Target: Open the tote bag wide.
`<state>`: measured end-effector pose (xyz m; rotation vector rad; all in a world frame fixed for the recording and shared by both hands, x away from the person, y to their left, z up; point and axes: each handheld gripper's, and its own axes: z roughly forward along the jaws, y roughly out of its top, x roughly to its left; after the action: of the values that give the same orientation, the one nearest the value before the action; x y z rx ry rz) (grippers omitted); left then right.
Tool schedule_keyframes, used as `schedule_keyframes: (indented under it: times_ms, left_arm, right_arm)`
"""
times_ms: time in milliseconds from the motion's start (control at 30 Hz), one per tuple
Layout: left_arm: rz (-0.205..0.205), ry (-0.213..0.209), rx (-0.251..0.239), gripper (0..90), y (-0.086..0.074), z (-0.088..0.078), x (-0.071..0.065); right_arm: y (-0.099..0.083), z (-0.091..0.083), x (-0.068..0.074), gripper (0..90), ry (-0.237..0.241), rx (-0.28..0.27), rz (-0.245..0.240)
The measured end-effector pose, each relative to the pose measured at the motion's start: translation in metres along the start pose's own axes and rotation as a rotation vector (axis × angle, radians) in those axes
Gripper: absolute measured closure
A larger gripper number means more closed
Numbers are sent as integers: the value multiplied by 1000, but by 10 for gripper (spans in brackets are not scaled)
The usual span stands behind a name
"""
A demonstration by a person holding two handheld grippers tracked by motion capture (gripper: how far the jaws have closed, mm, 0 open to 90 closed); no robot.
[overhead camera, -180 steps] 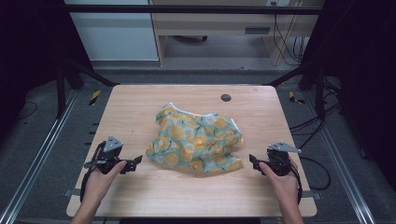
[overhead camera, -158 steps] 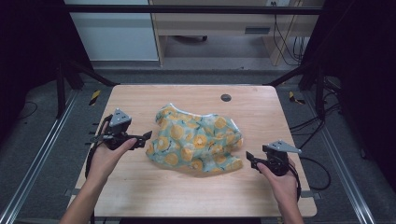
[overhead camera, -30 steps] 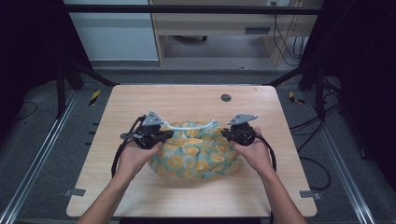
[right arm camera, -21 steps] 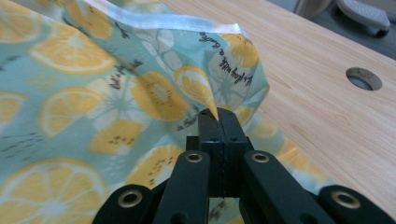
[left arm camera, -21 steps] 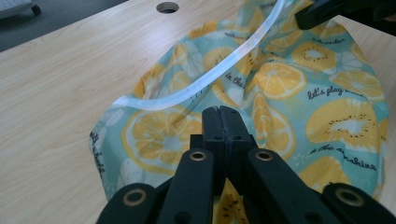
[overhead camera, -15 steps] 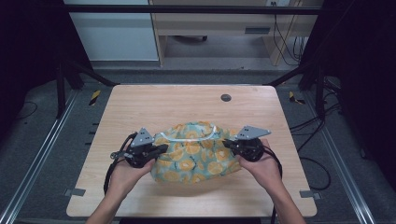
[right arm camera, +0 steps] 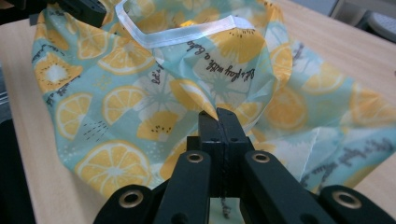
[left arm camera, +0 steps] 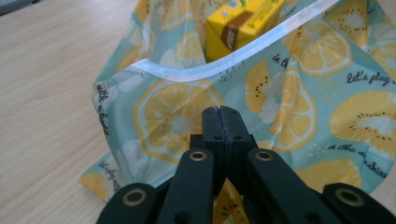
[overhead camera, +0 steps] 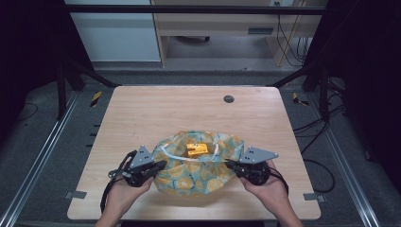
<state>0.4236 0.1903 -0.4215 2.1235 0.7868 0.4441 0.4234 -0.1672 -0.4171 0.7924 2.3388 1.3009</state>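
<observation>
A pale-blue cloth bag [overhead camera: 198, 165] printed with lemon and kiwi slices lies near the table's front edge, its white-hemmed mouth open upward. A yellow carton [overhead camera: 197, 149] sits inside; the left gripper view shows the carton [left arm camera: 243, 23] behind the white hem [left arm camera: 233, 58]. My left gripper [overhead camera: 158, 165] is shut on the bag's left side, jaws pressed together on the fabric [left arm camera: 177, 112]. My right gripper [overhead camera: 229, 165] is shut on the bag's right side, where cloth [right arm camera: 219, 70] bunches at its closed tips. The left gripper [right arm camera: 84, 9] appears across the bag in the right gripper view.
The wooden table [overhead camera: 156, 113] has a small dark round grommet [overhead camera: 229, 99] at the back. Metal frame rails run along both sides. Cables [overhead camera: 312, 165] trail off the right edge. A desk and cabinet stand beyond the table.
Both grippers took hold of the bag's sides and pulled it toward the front edge. Over the last second the mouth opened, showing the yellow carton.
</observation>
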Motion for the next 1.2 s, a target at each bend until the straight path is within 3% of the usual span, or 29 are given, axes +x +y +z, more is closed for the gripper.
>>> schedule_keyframes:
  times_ms: [167,567,800,1000,1100,1200]
  left_arm:
    - [3,5,21,900,-8,2,0]
    - [16,17,94,900,-25,26,0]
    - [-3,23,121,900,-31,37,3]
    - [-18,9,136,900,-36,41,4]
    - [-36,7,123,883,-35,40,4]
    - [-38,19,78,828,-26,27,4]
  right_arm:
    - [-9,0,6,900,17,14,1]
    - [-27,12,11,900,47,83,15]
    - [-39,22,13,900,56,160,23]
    - [-43,26,13,900,59,183,36]
    - [-45,28,13,900,61,199,35]
    - [-45,27,12,900,65,187,39]
